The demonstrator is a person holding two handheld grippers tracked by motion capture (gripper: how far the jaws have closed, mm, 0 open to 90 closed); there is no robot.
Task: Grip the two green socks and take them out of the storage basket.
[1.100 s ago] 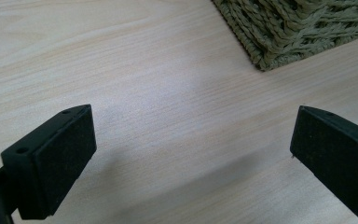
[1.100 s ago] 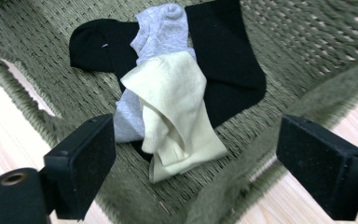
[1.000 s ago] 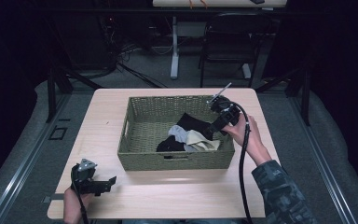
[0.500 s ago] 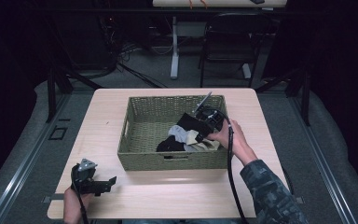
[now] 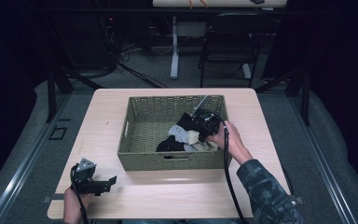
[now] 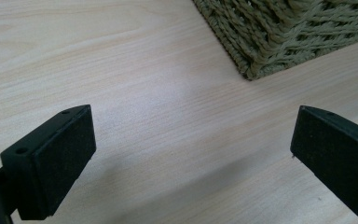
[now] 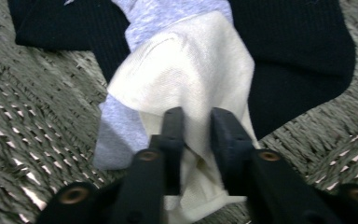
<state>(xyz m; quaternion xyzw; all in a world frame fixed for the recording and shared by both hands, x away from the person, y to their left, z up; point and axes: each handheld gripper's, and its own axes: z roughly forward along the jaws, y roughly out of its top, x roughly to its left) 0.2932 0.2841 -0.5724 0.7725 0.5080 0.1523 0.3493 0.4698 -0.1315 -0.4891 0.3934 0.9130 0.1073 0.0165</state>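
Right hand-held gripper [image 7: 196,122] pinched on cream sock [image 7: 191,70] in basket [image 5: 140,154], grasp step prob. done; next needs clean lift off pile; left hand-held gripper [image 6: 191,158] wide, idle over bench [image 6: 144,70]

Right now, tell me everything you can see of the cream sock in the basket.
The cream sock is soft, finely knitted fabric, crumpled into a peaked fold. It lies in the woven basket on top of a light grey sock and black socks, towards the basket's right side. The right gripper has its jaws nearly shut on a fold of it, pinching the cloth between them. Its lower edge trails under the jaws; its full length is hidden.
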